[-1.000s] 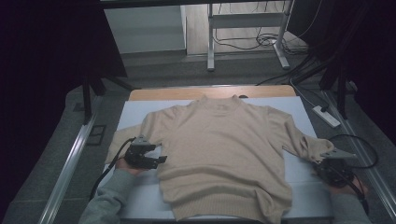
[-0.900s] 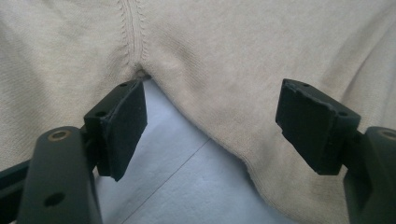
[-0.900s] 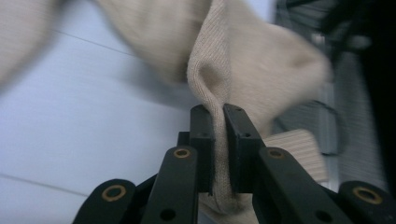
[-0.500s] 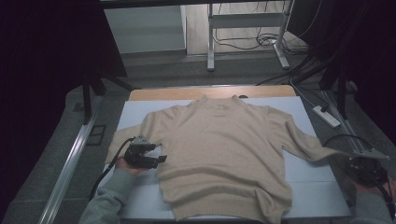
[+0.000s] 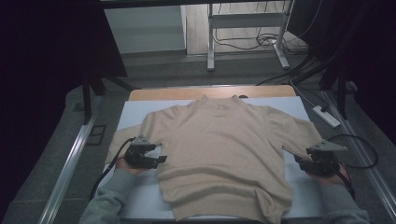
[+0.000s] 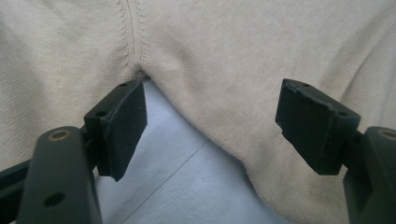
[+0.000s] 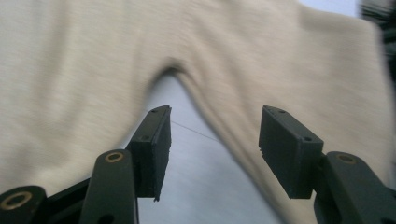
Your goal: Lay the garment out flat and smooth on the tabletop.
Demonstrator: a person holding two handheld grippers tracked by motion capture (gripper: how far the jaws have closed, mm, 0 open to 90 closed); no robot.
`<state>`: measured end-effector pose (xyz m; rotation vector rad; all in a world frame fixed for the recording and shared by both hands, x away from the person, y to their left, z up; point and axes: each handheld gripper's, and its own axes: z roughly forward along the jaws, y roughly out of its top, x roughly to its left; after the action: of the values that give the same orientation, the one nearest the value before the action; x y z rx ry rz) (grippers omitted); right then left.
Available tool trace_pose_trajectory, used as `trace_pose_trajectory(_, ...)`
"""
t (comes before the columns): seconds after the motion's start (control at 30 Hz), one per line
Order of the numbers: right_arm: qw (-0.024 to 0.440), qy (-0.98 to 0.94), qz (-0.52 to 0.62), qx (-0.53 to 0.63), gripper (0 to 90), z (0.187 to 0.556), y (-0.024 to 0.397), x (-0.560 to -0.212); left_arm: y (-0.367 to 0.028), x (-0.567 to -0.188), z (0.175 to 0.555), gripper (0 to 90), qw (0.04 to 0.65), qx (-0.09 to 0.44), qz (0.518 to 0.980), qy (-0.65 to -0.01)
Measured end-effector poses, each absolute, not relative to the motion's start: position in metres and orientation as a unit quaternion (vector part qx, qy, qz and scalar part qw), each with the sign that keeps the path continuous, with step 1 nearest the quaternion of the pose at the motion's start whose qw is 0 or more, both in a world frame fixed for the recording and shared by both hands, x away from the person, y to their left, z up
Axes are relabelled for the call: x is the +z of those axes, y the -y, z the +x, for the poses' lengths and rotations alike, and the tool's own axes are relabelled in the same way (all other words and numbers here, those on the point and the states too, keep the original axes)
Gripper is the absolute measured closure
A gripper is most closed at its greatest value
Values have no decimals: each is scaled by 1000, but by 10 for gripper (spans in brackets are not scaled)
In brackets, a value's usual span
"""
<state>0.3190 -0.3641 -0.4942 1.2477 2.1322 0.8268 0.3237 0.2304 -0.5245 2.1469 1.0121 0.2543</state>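
A beige knit sweater [image 5: 219, 149] lies flat, neck away from me, on a pale mat [image 5: 133, 114]. My left gripper [image 5: 161, 158] rests at the sweater's left side and points at the armpit. In the left gripper view its jaws [image 6: 212, 121] stand open, with the armpit seam [image 6: 135, 42] just ahead and mat between the pads. My right gripper [image 5: 301, 161] sits at the right sleeve [image 5: 299, 133]. Its jaws [image 7: 215, 140] have just been opening and stand open, facing the right armpit [image 7: 170, 70]. The sleeve's lower edge runs past one pad [image 7: 287, 149] unpressed.
The mat covers a wooden table whose far edge [image 5: 210, 92] shows behind the collar. Metal rails [image 5: 70, 163] run along both sides. A power strip [image 5: 327, 116] and cables [image 5: 355, 154] lie to the right. A metal frame [image 5: 210, 42] stands on the floor beyond.
My right gripper swung out to the right past the sleeve end, then came back left to the sleeve. Its jaws went from shut to open. The left gripper stayed put.
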Motion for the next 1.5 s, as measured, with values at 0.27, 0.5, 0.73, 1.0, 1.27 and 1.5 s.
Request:
trace_pose_trajectory(0.27,230,-797,449,331,433,313,349,-498,-230,-520,318,246,372,104,836,-390)
trace_pose_trajectory(0.5,200,-808,431,349,421,294,342,-501,-224,-515,301,245,372,111,843,-372)
trace_pose_trajectory(0.73,199,-811,417,359,421,290,331,-499,-216,-510,288,255,393,97,842,-356)
trace_pose_trajectory(1.0,198,-816,412,353,417,293,325,-503,-194,-503,271,265,404,76,858,-309)
trace_pose_trajectory(1.27,192,-813,417,357,418,294,326,-505,-172,-508,265,264,390,52,876,-277)
trace_pose_trajectory(1.5,190,-812,421,356,418,295,327,-506,-156,-506,254,258,398,23,884,-245)
